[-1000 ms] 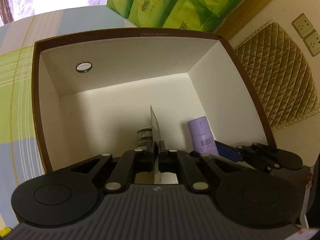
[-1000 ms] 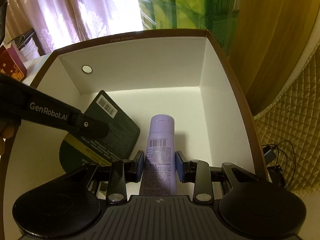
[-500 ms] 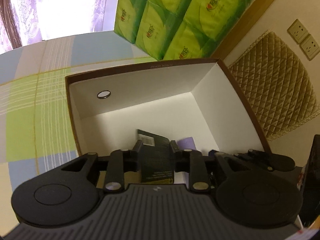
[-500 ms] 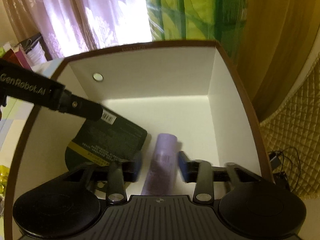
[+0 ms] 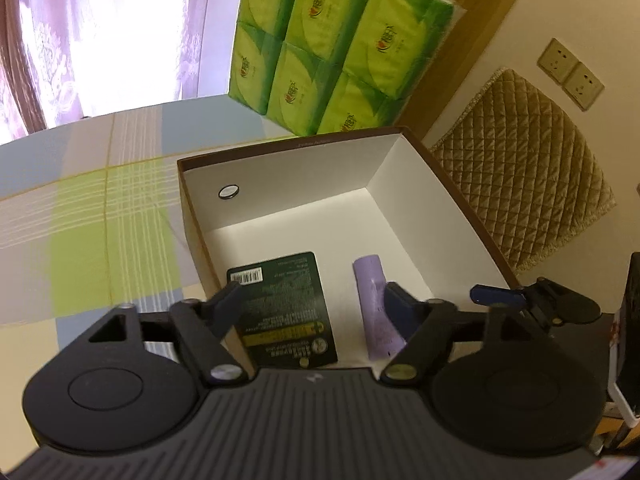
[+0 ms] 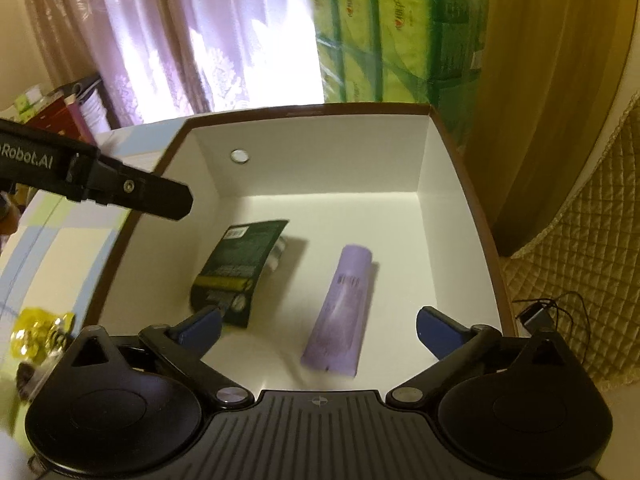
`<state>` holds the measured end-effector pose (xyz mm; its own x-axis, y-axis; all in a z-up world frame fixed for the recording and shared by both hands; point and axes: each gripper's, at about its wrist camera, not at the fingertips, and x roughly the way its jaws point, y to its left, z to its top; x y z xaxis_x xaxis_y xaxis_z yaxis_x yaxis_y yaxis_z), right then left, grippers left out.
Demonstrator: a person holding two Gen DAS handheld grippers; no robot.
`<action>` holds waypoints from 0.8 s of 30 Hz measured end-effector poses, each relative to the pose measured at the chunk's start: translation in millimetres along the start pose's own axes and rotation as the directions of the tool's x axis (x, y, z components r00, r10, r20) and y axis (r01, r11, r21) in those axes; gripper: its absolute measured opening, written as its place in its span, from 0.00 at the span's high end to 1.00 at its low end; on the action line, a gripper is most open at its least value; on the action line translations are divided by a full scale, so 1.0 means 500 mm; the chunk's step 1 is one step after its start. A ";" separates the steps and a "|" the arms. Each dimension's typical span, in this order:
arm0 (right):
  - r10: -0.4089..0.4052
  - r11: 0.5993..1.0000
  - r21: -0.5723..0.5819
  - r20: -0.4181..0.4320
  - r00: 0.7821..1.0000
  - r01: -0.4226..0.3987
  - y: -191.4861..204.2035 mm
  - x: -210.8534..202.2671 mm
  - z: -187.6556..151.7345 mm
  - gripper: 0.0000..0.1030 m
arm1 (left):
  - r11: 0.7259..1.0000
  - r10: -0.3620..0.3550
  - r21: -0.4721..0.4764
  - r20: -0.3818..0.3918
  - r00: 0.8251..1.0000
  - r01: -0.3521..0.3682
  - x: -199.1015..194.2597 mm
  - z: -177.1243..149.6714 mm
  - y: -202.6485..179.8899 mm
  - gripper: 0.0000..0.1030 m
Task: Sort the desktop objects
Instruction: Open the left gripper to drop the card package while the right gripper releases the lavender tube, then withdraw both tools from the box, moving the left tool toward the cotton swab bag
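**Both items down in the box, both grippers letting go**

Here, the step in hand looks like the release at the end of a double drop-off. Going left to right: the left gripper (image 5: 312, 300) hangs above the near left part of the box (image 5: 404, 160), its jaws wide and opening further, with nothing pressed between the pads. Below it the dark green packet (image 5: 284, 308) lies on the white box floor, barcode end toward the far wall; in the right wrist view it seems to rest tilted on a small pale item beneath it, which is too blurred to name. To the right of the packet, apart from it, the purple tube (image 6: 340, 304) lies lengthwise on the floor. The right gripper (image 6: 320, 328) stands over the tube's near end with its jaws spread as wide as they go and opening; the tube sits between them but the pads are clear of it.

By my reading, sorting is under way rather than finished. The next move calls for lifting both grippers clear of the box walls and seeking another loose object; a yellow crinkly item (image 6: 38, 332) on the table to the left of the box is a likely candidate.

The box, brown outside and white inside, sits on a tablecloth (image 5: 100, 220) checked in green, blue and cream. Beyond its far wall stand stacked green tissue packs (image 5: 336, 48). A curtained, bright window (image 5: 100, 32) fills the far left; a quilted gold cover (image 5: 532, 176) and wall sockets (image 5: 570, 74) sit to the right.
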<state>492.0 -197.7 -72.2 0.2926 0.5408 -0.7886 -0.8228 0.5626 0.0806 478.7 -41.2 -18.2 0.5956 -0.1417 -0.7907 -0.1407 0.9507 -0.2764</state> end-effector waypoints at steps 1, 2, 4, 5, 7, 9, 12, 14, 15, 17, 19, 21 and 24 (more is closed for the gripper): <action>-0.003 1.000 -0.003 0.006 1.000 0.003 0.004 -0.011 -0.006 0.02 | 1.000 -0.001 0.009 0.005 1.000 0.001 -0.008 -0.006 -0.002 0.19; -0.007 1.000 -0.002 0.009 1.000 0.007 0.007 -0.021 -0.013 0.02 | 1.000 0.004 0.018 0.009 1.000 -0.004 -0.016 -0.011 -0.005 0.17; -0.014 1.000 0.004 0.012 1.000 0.014 0.014 -0.037 -0.024 0.02 | 0.999 0.021 0.035 0.015 1.000 -0.022 -0.032 -0.023 -0.012 0.15; -0.015 1.000 0.008 0.015 1.000 0.015 0.017 -0.043 -0.029 0.02 | 0.999 0.028 0.040 0.019 0.999 -0.029 -0.039 -0.028 -0.015 0.15; -0.022 1.000 0.012 0.018 1.000 0.022 0.023 -0.053 -0.038 0.02 | 0.998 0.042 0.045 0.029 0.999 -0.043 -0.054 -0.037 -0.018 0.14; -0.037 0.999 0.013 0.023 0.999 0.036 0.032 -0.063 -0.047 0.02 | 0.997 0.058 0.049 0.036 0.998 -0.060 -0.068 -0.046 -0.021 0.14; -0.056 0.998 0.016 0.033 0.998 0.055 0.046 -0.078 -0.059 0.02 | 0.994 0.084 0.069 0.055 0.995 -0.087 -0.092 -0.059 -0.029 0.14; -0.066 0.998 0.019 0.041 0.997 0.065 0.054 -0.089 -0.066 0.02 | 0.990 0.101 0.087 0.071 0.992 -0.107 -0.109 -0.069 -0.034 0.14; -0.067 0.998 0.022 0.044 0.997 0.066 0.058 -0.094 -0.069 0.02 | 0.989 0.107 0.094 0.077 0.991 -0.114 -0.118 -0.075 -0.036 0.14; -0.068 0.997 0.034 0.052 0.996 0.067 0.064 -0.104 -0.076 0.02 | 0.988 0.114 0.096 0.086 0.990 -0.122 -0.132 -0.085 -0.036 0.14; -0.070 0.997 0.046 0.061 0.996 0.068 0.070 -0.116 -0.081 0.02 | 0.988 0.112 0.093 0.091 0.990 -0.120 -0.147 -0.094 -0.035 0.14; -0.076 0.996 0.054 0.070 0.995 0.073 0.078 -0.127 -0.085 0.02 | 0.988 0.113 0.091 0.095 0.989 -0.122 -0.161 -0.103 -0.035 0.14; -0.089 0.995 0.057 0.087 0.992 0.084 0.093 -0.146 -0.090 0.02 | 0.986 0.126 0.100 0.105 0.986 -0.136 -0.183 -0.117 -0.038 0.14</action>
<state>410.5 -239.3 -38.2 0.4061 0.5407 -0.7366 -0.7658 0.6413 0.0485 380.8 -62.4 27.4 0.6533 0.0086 -0.7570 -0.1407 0.9839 -0.1102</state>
